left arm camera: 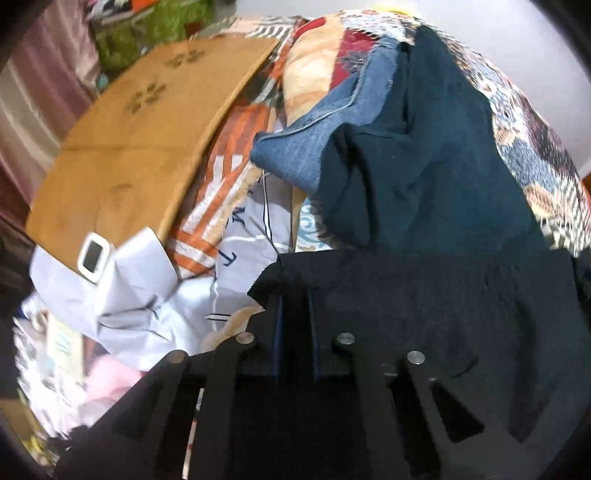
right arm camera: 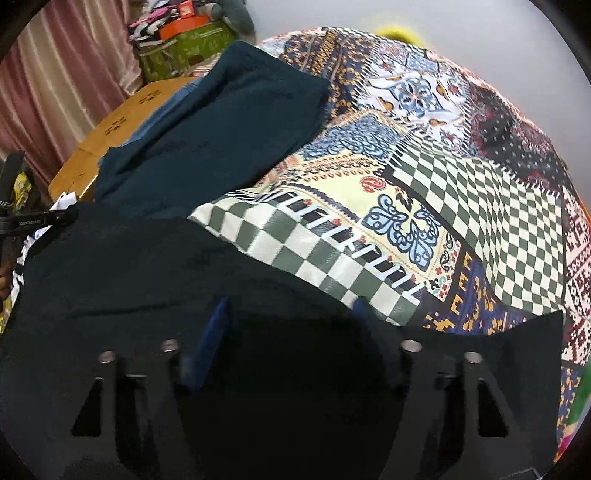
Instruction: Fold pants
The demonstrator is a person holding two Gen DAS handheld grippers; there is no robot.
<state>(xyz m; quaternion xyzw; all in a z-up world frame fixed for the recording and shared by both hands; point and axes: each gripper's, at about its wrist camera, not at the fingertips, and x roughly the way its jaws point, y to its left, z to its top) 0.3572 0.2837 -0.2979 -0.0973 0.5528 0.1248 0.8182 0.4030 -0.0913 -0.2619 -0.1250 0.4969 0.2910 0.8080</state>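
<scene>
- I am working over a bed covered by a patchwork bedspread (right arm camera: pixel 424 192) of green-and-cream checks, blue scrollwork panels and dark paisley; a plain pale wall (right arm camera: pixel 480 33) rises behind it.
- To the left stands a rounded wooden headboard (left arm camera: pixel 125 147) with small flower cut-outs, pink curtains (right arm camera: pixel 62 81) beyond it, and a green box (right arm camera: pixel 184 48) stacked with orange items.
- The dark pants (right arm camera: pixel 147 266) lie on the bedspread right beneath both my grippers. Their cloth runs across the lower part of each view, with an edge crossing the checked panel from left to lower right. I cannot tell which end is the waist.
- A teal garment (right arm camera: pixel 221 122) lies beyond the pants, its length running up toward the headboard side, with blue denim (left arm camera: pixel 321 129) under it.
- White clothes (left arm camera: pixel 155 306) lie crumpled near the headboard; the printed letters on one are too blurred to read.
- A small white device with a dark screen (left arm camera: pixel 92 256) rests at the headboard's edge.
- My left gripper (left arm camera: pixel 295 306) has its blue pads nearly together, pinching a fold of the pants at their corner.
- My right gripper (right arm camera: pixel 291 314) stands half spread over the pants. The cloth lies between its fingers, but I cannot tell whether the pads press on it.
</scene>
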